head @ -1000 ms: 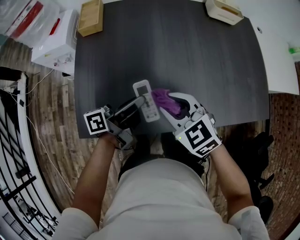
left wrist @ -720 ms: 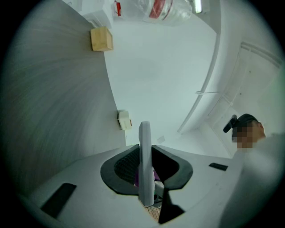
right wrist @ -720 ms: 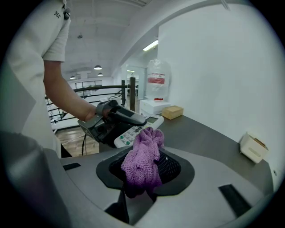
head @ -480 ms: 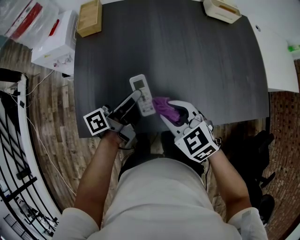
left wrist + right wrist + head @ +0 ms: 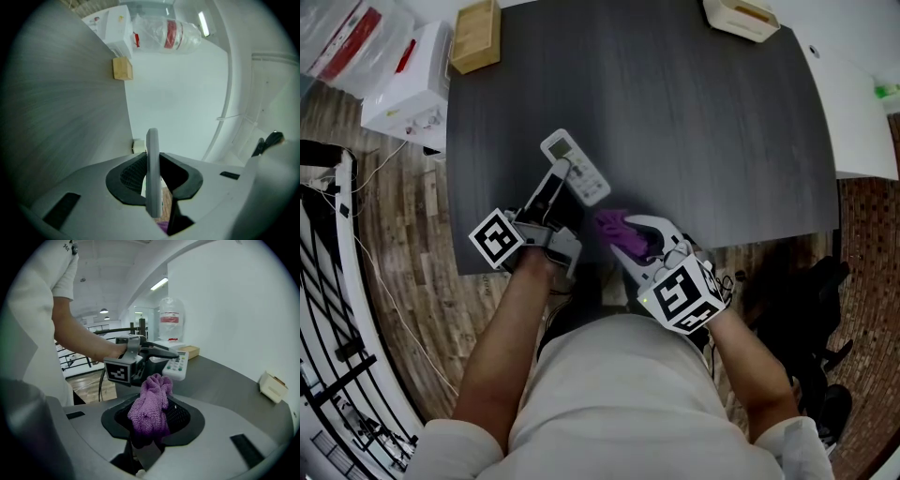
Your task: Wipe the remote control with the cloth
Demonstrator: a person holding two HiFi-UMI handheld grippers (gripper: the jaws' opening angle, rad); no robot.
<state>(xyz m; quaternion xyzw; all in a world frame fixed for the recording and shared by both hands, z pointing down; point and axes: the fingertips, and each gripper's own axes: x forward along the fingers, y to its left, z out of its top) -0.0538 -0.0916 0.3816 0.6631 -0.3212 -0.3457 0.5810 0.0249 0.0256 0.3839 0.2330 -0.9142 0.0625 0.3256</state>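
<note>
The white remote control [image 5: 584, 178] is gripped at its lower end by my left gripper [image 5: 560, 174], just above the dark table [image 5: 694, 122]; its display end points up-left. In the left gripper view the remote [image 5: 152, 164] stands edge-on between the pads. My right gripper [image 5: 630, 236] is shut on the bunched purple cloth [image 5: 612, 230] near the table's front edge, to the right of and below the remote, a small gap apart. The right gripper view shows the cloth [image 5: 149, 404] sticking out of the jaws, with the remote [image 5: 177, 365] and left gripper [image 5: 140, 359] beyond it.
A wooden box [image 5: 480, 36] sits at the table's far left corner and a beige holder [image 5: 745, 17] at the far right. A white box [image 5: 408, 80] and plastic bags lie on the floor at left. A white table [image 5: 853, 103] adjoins on the right.
My left gripper has swung the remote up and to the left, turning it. The right gripper with the cloth has drawn back toward the front edge, off the remote.
</note>
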